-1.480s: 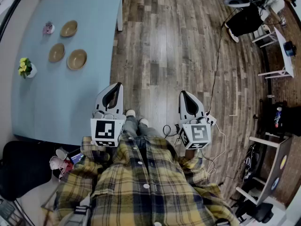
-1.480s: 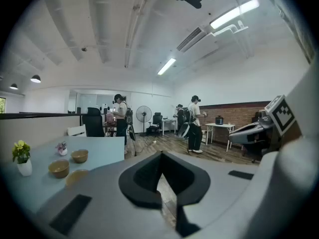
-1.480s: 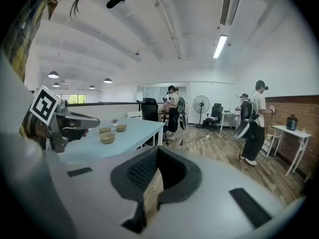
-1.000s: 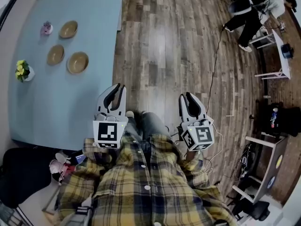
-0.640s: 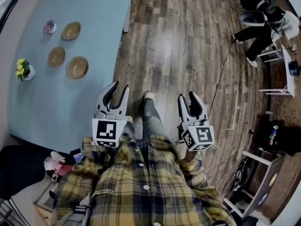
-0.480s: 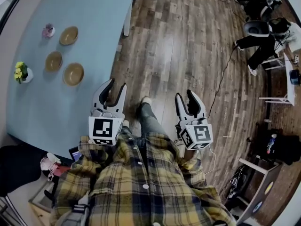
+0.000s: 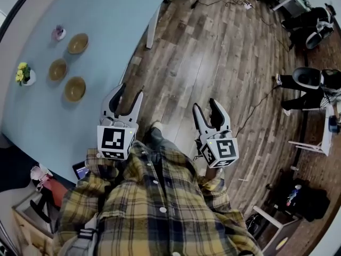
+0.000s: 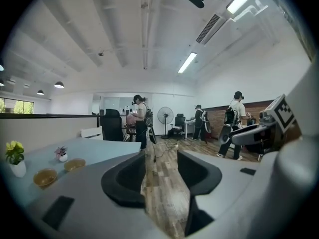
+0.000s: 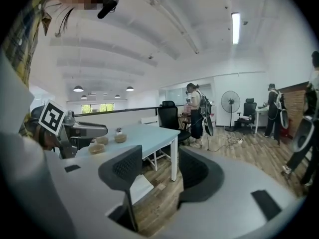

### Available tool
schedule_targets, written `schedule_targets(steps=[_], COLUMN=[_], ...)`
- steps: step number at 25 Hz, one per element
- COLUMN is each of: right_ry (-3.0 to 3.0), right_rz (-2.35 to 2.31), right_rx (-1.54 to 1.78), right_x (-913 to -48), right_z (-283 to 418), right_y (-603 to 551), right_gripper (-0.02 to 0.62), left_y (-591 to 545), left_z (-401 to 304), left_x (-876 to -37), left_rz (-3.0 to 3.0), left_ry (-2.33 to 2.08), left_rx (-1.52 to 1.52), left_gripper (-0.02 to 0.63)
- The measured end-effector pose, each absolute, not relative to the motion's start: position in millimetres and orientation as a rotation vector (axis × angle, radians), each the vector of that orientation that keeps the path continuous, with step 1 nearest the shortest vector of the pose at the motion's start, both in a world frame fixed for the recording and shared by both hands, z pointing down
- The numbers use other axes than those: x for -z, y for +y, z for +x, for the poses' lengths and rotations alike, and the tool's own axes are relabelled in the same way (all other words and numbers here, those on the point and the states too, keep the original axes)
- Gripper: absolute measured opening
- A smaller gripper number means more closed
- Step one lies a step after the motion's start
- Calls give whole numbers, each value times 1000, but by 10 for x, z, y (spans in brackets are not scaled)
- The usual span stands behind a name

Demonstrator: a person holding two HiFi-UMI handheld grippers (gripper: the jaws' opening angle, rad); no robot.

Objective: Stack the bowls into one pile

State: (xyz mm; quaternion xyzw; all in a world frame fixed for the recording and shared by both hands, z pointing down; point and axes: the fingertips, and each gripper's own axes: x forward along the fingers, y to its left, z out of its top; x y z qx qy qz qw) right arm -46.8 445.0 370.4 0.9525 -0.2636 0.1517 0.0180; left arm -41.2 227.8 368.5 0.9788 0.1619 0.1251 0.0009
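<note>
Three brown bowls stand apart on the light blue table (image 7: 106,15): the far bowl (image 7: 78,43), the middle bowl (image 7: 57,69) and the near bowl (image 7: 74,88). My left gripper (image 7: 130,91) hangs over the table's near edge, just right of the near bowl and clear of it. My right gripper (image 7: 205,105) is over the wood floor. Both have just been opening their jaws, with nothing between them. The left gripper view shows two bowls (image 8: 45,177) low at the left. In the right gripper view the bowls (image 9: 96,148) lie beyond the left gripper (image 9: 75,131).
A white pot of yellow flowers (image 7: 24,74) and a small pot with a pink plant (image 7: 58,33) stand by the bowls. Cables (image 7: 256,108) cross the wood floor. People (image 8: 141,118), office chairs (image 9: 169,116) and a fan (image 8: 165,119) are further off.
Both grippers went from shut to open. The person has stepped and turned toward the table, so both grippers now sit nearer its edge and the bowls.
</note>
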Motion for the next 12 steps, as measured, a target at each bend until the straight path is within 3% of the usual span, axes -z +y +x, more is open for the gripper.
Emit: schedule_targets(steps=[12], right_ry=[-998], right_rz=[2934], right_rx=[-488], right_x=[-3833], right_z=[-133], right_y=[4498], right_gripper=[232], left_y=[2303], left_z=[-259], left_x=[-3740], left_rz=[3103], left_ry=[340], left_rx=[-447], left_gripper=[240])
